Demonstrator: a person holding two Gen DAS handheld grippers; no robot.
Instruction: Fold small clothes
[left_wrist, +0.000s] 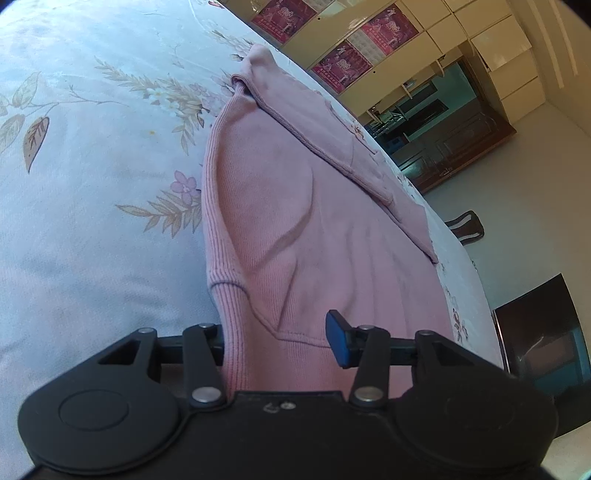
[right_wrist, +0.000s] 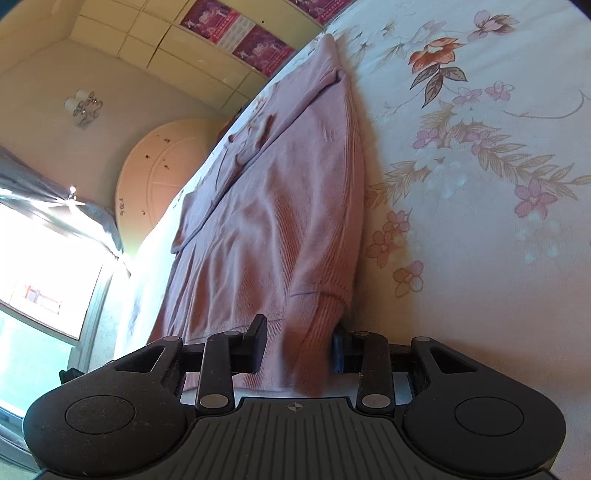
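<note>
Nearest to my left camera, the left gripper (left_wrist: 277, 343) has the ribbed hem of the pink top (left_wrist: 295, 229) running between its fingers. The blue pad (left_wrist: 338, 339) on one finger shows clear of the cloth with a gap beside it; the other finger is hidden behind the hem. I judge these jaws apart, or at most loosely around the hem, not clamped.

On the right camera, the right gripper (right_wrist: 295, 347) has a bunched fold of the same top (right_wrist: 280, 206) between its fingers. The dark finger (right_wrist: 256, 343) presses one side, the blue pad sits against the ribbed cuff on the other. I read this as clamped on the top, though the near cloth is blurred.

Beyond both grippers the top lies lengthwise on the floral sheet (left_wrist: 92, 166), a sleeve already laid across its body, the neck end farthest from me. Past the bed edge I see a cabinet (left_wrist: 454, 147) with posters (left_wrist: 340, 62) above it, and a bright window (right_wrist: 48, 258).

Risks, in my judgement:
- Uneven hold: if only the right side grips, lifting the hem will skew the fold and drag the top sideways.
- The right gripper holds several layers; a pull may undo the sleeve fold.
- The top lies near the bed edge; a hard tug could slide it off.
</note>
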